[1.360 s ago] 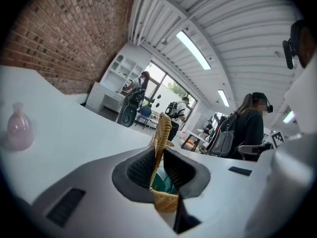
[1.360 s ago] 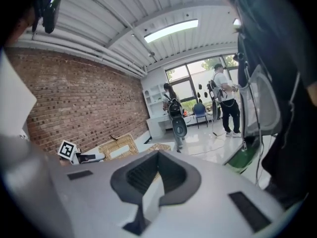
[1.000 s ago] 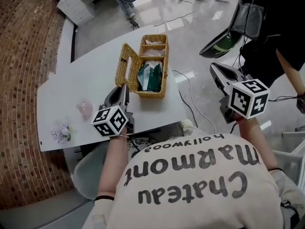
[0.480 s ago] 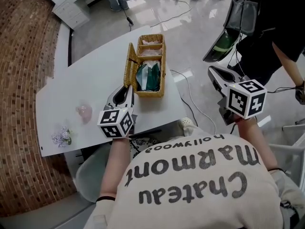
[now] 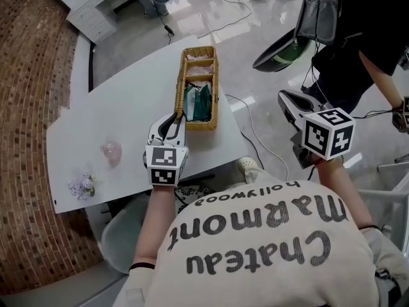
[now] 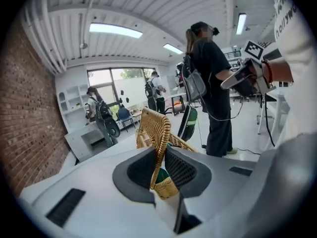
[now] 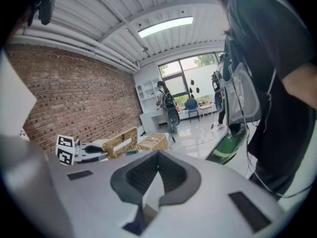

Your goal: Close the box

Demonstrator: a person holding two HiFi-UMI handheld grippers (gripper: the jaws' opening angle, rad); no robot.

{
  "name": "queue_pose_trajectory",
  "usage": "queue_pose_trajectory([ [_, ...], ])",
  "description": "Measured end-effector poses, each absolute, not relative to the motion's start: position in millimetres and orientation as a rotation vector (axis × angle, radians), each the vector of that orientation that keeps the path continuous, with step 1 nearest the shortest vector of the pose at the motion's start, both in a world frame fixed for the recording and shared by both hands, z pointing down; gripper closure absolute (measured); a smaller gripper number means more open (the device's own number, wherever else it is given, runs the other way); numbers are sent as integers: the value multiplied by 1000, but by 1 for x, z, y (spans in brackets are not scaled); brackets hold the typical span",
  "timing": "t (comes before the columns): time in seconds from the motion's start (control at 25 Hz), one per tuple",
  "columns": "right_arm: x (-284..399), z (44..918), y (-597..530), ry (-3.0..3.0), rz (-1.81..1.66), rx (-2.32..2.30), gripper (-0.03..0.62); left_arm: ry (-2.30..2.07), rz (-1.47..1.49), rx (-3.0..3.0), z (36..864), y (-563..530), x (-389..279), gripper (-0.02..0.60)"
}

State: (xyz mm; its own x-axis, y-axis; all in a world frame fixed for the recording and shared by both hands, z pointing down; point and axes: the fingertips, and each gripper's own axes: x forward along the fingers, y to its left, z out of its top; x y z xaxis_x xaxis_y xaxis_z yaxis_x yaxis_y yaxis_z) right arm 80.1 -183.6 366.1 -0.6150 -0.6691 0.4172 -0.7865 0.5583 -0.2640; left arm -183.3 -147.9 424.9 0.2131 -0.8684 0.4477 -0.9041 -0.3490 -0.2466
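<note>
White table (image 5: 128,101), curved far edge. Brick wall (image 5: 32,75) at 9 o'clock, glossy grey floor (image 5: 255,62) from 12 to 3. The gripper views show a white ribbed ceiling with strip lights (image 6: 115,30) and windows at the far end.

Counts: 1 wicker box (image 5: 213,88), 1 lid (image 5: 179,85), 2 grippers, 1 pink bottle (image 5: 111,152), 1 flower sprig (image 5: 82,185). Green stuff (image 5: 199,101) lies in the box's near half.

Box sits on the table's 3 o'clock edge, long axis 12–6, open top up. Lid stands about upright along the box's 9 o'clock side.

Left gripper (image 5: 174,121) is at 6 o'clock of the box, pointing to 12. The lid's rim is between its jaws; they have just been opening a little, but the pads touch the rim on both sides. Right gripper (image 5: 285,98) is off the table over the floor, at 3 o'clock of the box, jaws together, nothing in them.

Bottle at 9 o'clock of the left gripper, sprig at 8.
</note>
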Motion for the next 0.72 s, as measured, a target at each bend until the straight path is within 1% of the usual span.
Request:
queue_pose_trajectory([
  [0.72, 94, 383, -163, -2446, 650, 1238, 591, -1628, 1107, 2528, 450, -145, -152, 509],
])
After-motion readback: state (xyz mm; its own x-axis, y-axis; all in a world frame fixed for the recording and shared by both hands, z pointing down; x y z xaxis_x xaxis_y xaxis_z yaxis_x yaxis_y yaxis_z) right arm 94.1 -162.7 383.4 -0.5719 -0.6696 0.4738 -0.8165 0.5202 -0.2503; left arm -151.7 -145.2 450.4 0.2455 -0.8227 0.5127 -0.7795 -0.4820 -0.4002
